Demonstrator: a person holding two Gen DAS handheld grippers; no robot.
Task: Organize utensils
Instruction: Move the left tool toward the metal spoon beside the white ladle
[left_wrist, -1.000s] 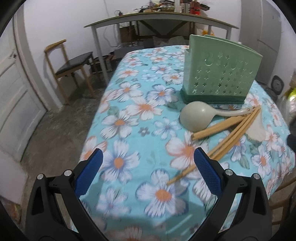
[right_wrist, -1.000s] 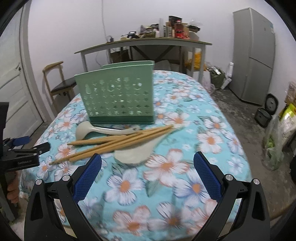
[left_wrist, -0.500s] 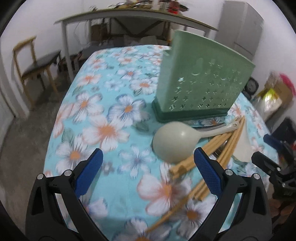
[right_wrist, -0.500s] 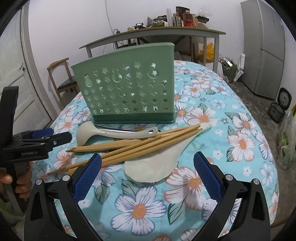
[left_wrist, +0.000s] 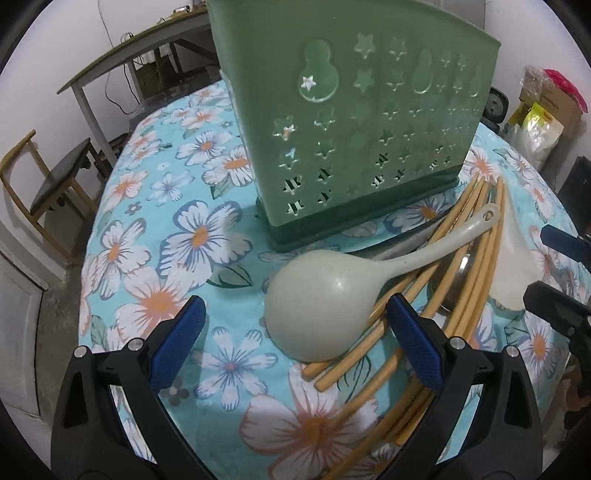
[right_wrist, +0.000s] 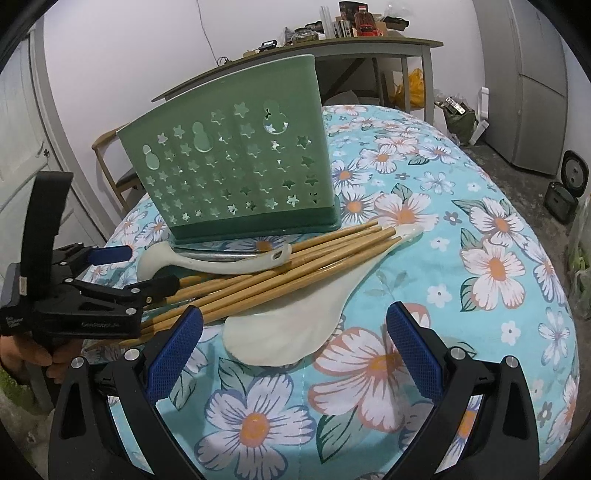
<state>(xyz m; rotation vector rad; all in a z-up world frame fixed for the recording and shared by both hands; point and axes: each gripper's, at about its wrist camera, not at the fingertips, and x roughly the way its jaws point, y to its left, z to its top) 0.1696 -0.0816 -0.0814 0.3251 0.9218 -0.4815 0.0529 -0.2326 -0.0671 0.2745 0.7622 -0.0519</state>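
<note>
A green perforated utensil holder (left_wrist: 354, 122) stands on the floral table; it also shows in the right wrist view (right_wrist: 236, 177). In front of it lie a pale ladle (left_wrist: 321, 306), several bamboo chopsticks (left_wrist: 461, 266), a metal spoon (left_wrist: 458, 284) partly under them, and a white rice paddle (right_wrist: 295, 328). My left gripper (left_wrist: 291, 339) is open, its jaws on either side of the ladle bowl, just short of it. My right gripper (right_wrist: 293, 343) is open with the paddle blade between its jaws. The left gripper (right_wrist: 144, 271) also shows in the right wrist view.
The floral tablecloth (right_wrist: 461, 229) covers a round table whose edge drops off left and right. A wooden chair (left_wrist: 48, 181) and a grey side table (left_wrist: 122, 70) stand behind. A fridge (right_wrist: 532, 81) stands at the back right.
Both grippers have moved in toward the utensils. The left one has come up close to the ladle bowl, the right one close to the paddle. Both stay open.
</note>
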